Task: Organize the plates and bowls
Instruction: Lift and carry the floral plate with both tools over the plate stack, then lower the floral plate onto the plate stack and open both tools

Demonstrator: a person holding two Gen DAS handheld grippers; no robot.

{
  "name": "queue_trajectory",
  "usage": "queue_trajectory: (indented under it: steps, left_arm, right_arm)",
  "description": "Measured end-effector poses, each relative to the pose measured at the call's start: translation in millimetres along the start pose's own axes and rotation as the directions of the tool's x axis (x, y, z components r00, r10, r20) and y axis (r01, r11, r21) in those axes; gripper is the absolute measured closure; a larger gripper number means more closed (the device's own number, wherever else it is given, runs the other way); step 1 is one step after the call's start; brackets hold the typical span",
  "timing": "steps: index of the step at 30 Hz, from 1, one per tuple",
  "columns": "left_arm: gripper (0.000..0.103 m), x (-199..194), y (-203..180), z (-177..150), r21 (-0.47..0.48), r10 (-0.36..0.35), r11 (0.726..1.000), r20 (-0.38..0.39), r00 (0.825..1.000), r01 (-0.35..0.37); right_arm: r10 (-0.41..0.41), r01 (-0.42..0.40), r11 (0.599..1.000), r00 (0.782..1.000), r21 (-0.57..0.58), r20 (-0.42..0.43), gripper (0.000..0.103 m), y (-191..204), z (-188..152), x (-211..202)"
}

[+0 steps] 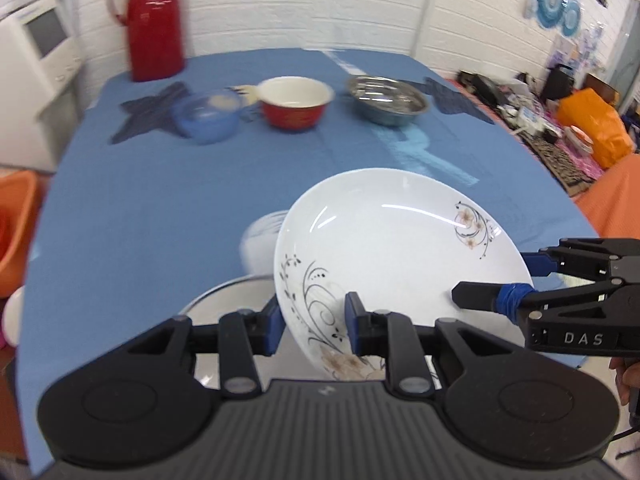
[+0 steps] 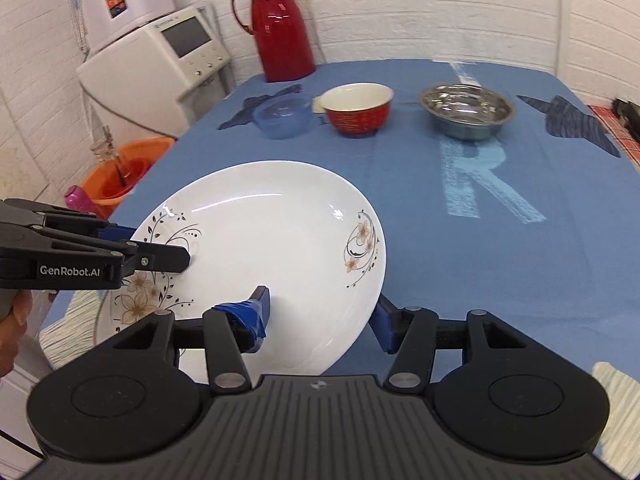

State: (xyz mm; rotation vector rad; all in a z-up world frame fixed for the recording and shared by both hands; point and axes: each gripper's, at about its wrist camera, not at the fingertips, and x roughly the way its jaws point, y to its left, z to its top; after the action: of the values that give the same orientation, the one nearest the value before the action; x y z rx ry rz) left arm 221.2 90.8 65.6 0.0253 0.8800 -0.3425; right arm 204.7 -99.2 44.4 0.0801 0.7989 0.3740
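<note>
The plate [image 2: 276,248] is tilted above the near part of the blue table [image 2: 440,260], held at opposite rims: the left gripper [image 1: 314,322] has its fingers closed across the plate's left edge, one inside, one beneath, and the right gripper [image 2: 320,320] pinches the right edge the same way. Beyond the plate the cloth lies open up to a far row: blue bowl [image 2: 284,116], red bowl [image 2: 357,115], steel bowl [image 2: 467,116], with a red flask [image 2: 280,28] behind. Another dish [image 1: 224,304] sits under the plate near the front edge. The plate is glossy white with brown flowers and black scrolls at two sides.
</note>
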Motion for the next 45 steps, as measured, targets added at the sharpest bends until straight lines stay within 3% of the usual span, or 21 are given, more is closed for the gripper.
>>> queue_trajectory:
  steps: [8, 16, 21, 26, 31, 41, 45]
  left_arm:
    - [0.082, -17.0, 67.4, -56.0, -0.119, 0.09, 0.988, -0.038, 0.995, -0.093]
    - [0.081, -5.7, 84.8, -69.2, -0.163, 0.017, 0.986, -0.038, 0.999, -0.023]
    - [0.08, -6.1, 86.0, -71.6, -0.14, -0.02, 0.99, -0.037, 0.999, 0.015]
    - [0.075, -6.6, 83.1, -66.7, -0.098, 0.004, 0.995, -0.047, 0.999, -0.009]
    - [0.069, -6.2, 84.1, -66.9, -0.085, -0.012, 0.996, -0.063, 0.998, 0.007]
    - [0.053, -15.0, 82.4, -61.0, -0.063, 0.006, 0.998, -0.049, 0.999, -0.01]
    - [0.053, -21.3, 89.1, -61.7, -0.101, 0.017, 0.995, -0.039, 0.999, -0.021]
  right_arm:
    - [0.107, -0.116, 0.989, 0.989, -0.092, -0.098, 0.062, 67.9, -9.5, 49.7]
    - [0.092, -0.102, 0.991, 0.989, -0.083, -0.114, 0.061, 74.5, -10.6, 52.5]
    - [0.087, -0.098, 0.991, 0.988, -0.086, -0.127, 0.061, 76.2, -10.7, 50.5]
    - [0.061, -0.098, 0.982, 0.973, -0.159, -0.224, 0.061, 86.5, -5.4, 56.8]
    - [0.074, -0.118, 0.984, 0.952, -0.135, -0.296, 0.062, 83.3, 3.1, 54.8]
    - [0.049, -0.077, 0.987, 0.978, -0.137, -0.2, 0.062, 68.9, 5.8, 30.6]
    - [0.06, -0.077, 0.992, 0.987, -0.104, -0.15, 0.062, 57.0, 9.1, 21.1]
